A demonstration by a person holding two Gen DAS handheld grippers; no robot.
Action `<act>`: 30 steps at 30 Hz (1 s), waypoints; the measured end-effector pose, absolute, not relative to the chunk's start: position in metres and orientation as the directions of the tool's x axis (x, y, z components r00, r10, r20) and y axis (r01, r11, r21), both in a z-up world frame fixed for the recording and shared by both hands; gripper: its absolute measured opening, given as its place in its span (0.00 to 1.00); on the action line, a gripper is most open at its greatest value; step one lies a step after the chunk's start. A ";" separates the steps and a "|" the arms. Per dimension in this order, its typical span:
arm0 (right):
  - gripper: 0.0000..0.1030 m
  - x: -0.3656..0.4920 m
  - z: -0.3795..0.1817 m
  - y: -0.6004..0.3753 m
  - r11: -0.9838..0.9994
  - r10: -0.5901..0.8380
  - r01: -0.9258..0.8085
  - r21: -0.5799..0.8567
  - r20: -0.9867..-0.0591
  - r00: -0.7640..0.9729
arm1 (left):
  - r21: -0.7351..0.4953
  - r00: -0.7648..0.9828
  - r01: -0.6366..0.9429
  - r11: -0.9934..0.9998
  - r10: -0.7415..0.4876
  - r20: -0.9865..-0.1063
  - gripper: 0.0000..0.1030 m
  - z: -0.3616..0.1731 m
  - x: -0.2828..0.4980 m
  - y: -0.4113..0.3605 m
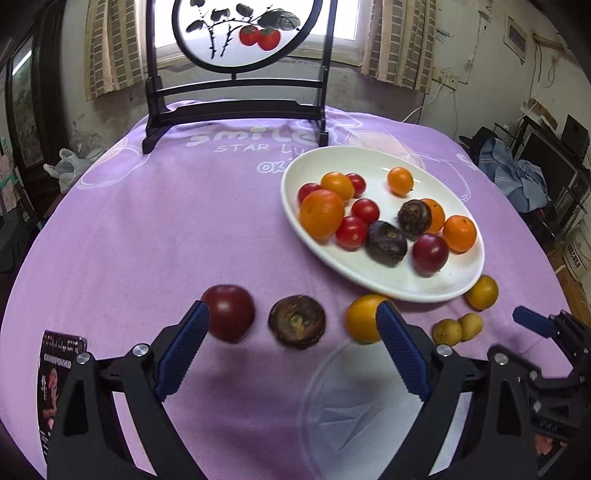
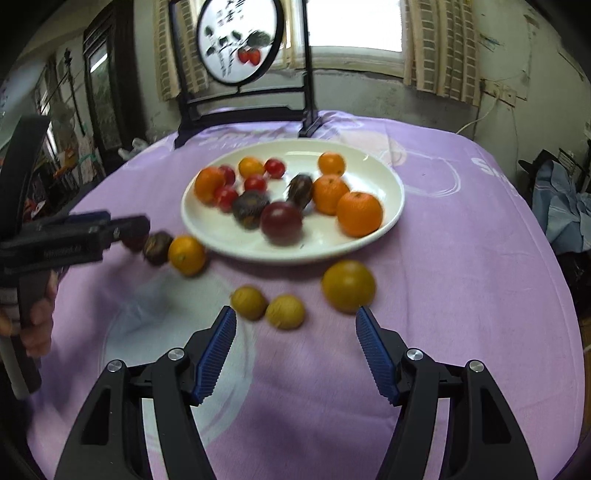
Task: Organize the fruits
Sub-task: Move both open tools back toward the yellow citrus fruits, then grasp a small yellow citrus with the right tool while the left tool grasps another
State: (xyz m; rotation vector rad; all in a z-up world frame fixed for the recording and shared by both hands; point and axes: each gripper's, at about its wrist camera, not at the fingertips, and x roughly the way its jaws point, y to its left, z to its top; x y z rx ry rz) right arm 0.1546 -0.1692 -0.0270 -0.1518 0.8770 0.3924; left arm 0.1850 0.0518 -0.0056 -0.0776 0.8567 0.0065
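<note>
A white plate [image 1: 439,284] [image 2: 325,251] on the purple cloth holds several oranges, red tomatoes, dark plums and brown fruits. Loose on the cloth in front of it lie a dark red plum [image 1: 229,312], a brown fruit [image 1: 296,321] [image 2: 157,247], an orange [image 1: 364,317] [image 2: 186,255], two small yellow fruits [image 1: 458,329] [image 2: 267,308] and a yellow-orange fruit [image 1: 481,291] [image 2: 348,285]. My left gripper [image 1: 293,308] stands open above the brown fruit, gripping nothing. My right gripper [image 2: 295,317] is open just behind the two yellow fruits, its jaws bare.
A black-framed round painted screen [image 1: 236,33] [image 2: 240,40] stands at the table's far edge. A printed card [image 1: 55,387] lies at the near left. The table drops off on all sides, with clutter and clothing at the right.
</note>
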 end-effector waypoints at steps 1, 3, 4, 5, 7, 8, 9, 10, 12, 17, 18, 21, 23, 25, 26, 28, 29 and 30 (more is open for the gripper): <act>0.61 0.153 -0.031 -0.166 0.915 0.258 -0.404 0.009 -0.782 0.567 | -0.069 0.655 -0.040 0.997 -0.026 -0.755 0.87 -0.008 0.183 0.055; 0.45 0.154 -0.040 -0.161 0.911 0.231 -0.411 -0.014 -0.809 0.540 | -0.076 0.654 -0.042 0.996 -0.030 -0.756 0.87 -0.012 0.180 0.060; 0.44 0.157 -0.045 -0.160 0.915 0.216 -0.403 -0.019 -0.820 0.530 | -0.079 0.653 -0.043 0.996 -0.032 -0.757 0.87 -0.013 0.180 0.061; 0.44 0.162 -0.049 -0.161 0.922 0.197 -0.387 -0.026 -0.828 0.525 | -0.083 0.652 -0.045 0.996 -0.034 -0.757 0.87 -0.014 0.179 0.063; 0.43 0.168 -0.054 -0.164 0.930 0.186 -0.368 -0.021 -0.835 0.518 | -0.091 0.651 -0.040 0.995 -0.043 -0.758 0.87 -0.016 0.177 0.065; 0.43 0.171 -0.054 -0.165 0.931 0.196 -0.365 -0.008 -0.833 0.517 | -0.093 0.651 -0.035 0.995 -0.048 -0.757 0.87 -0.017 0.177 0.065; 0.43 0.175 -0.054 -0.164 0.931 0.194 -0.364 -0.010 -0.833 0.518 | -0.092 0.651 -0.030 0.995 -0.051 -0.758 0.87 -0.018 0.177 0.064; 0.43 0.178 -0.054 -0.163 0.931 0.190 -0.365 -0.017 -0.831 0.523 | -0.090 0.649 -0.025 0.996 -0.052 -0.759 0.87 -0.018 0.176 0.063; 0.42 0.183 -0.054 -0.158 0.927 0.197 -0.375 -0.017 -0.828 0.525 | -0.088 0.646 -0.009 0.996 -0.062 -0.761 0.87 -0.019 0.177 0.060; 0.31 0.195 -0.054 -0.149 0.918 0.235 -0.397 0.008 -0.817 0.527 | -0.075 0.645 0.028 0.997 -0.076 -0.760 0.87 -0.020 0.176 0.049; 0.31 0.197 -0.055 -0.149 0.917 0.246 -0.398 0.019 -0.813 0.527 | -0.075 0.643 0.035 0.997 -0.079 -0.762 0.87 -0.021 0.176 0.047; 0.32 0.202 -0.055 -0.148 0.916 0.264 -0.399 0.038 -0.807 0.528 | -0.072 0.631 0.055 0.996 -0.090 -0.771 0.87 -0.024 0.175 0.040; 0.32 0.203 -0.055 -0.144 0.916 0.258 -0.400 0.031 -0.808 0.529 | -0.060 0.627 0.070 0.996 -0.090 -0.774 0.87 -0.026 0.175 0.034; 0.32 0.204 -0.055 -0.139 0.916 0.241 -0.402 0.007 -0.808 0.537 | -0.048 0.626 0.079 0.996 -0.087 -0.775 0.87 -0.028 0.174 0.029; 0.29 0.205 -0.054 -0.137 0.916 0.235 -0.402 0.000 -0.811 0.536 | -0.044 0.624 0.082 0.996 -0.086 -0.776 0.87 -0.029 0.173 0.028; 0.27 0.205 -0.053 -0.137 0.917 0.243 -0.398 0.015 -0.814 0.528 | -0.037 0.619 0.086 0.996 -0.083 -0.781 0.87 -0.030 0.173 0.024; 0.27 0.203 -0.051 -0.139 0.917 0.256 -0.398 0.033 -0.814 0.522 | -0.035 0.618 0.090 0.995 -0.083 -0.782 0.87 -0.030 0.172 0.023; 0.27 0.200 -0.047 -0.143 0.917 0.267 -0.395 0.047 -0.810 0.522 | -0.032 0.617 0.094 0.995 -0.084 -0.782 0.87 -0.030 0.172 0.021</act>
